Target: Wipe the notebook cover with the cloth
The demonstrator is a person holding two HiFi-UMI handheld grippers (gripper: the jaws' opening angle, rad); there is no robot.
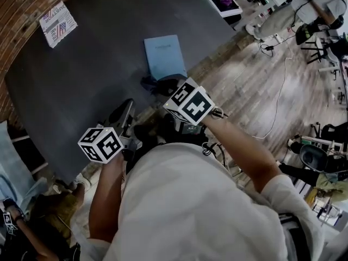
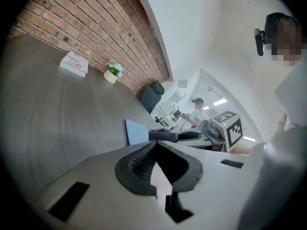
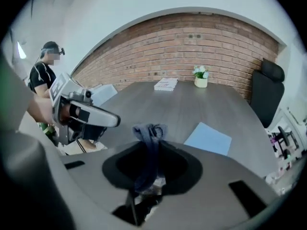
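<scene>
Dark grey table (image 1: 81, 75) against a brick wall. Notebook (image 1: 165, 56), light blue cover, lies flat and closed on the right part of the table, near its right edge. Right gripper (image 3: 150, 147): jaws clamped together on the cloth (image 3: 147, 130), a dark blue-grey strip that runs down between the pads, with a bunched loop standing out past the tips. In the head view the cloth bunch sits just at the near edge of the notebook, by its near-left corner; cannot tell whether it touches the cover or the table. In the right gripper view the notebook lies beyond and to the right of the cloth, not under it. Left gripper (image 2: 155, 145): jaws closed tip to tip, nothing between them, held above the near edge of the table to the left of the right gripper and apart from the notebook; its view looks across the table toward the notebook, with the cloth and the right gripper just to the right of it. Far left on the table: a printed booklet (image 1: 57, 22), lying flat, well apart from the notebook. A small potted plant (image 3: 200, 76) stands at the far edge by the wall. Black chair (image 3: 266, 92) at the far right end of the table
</scene>
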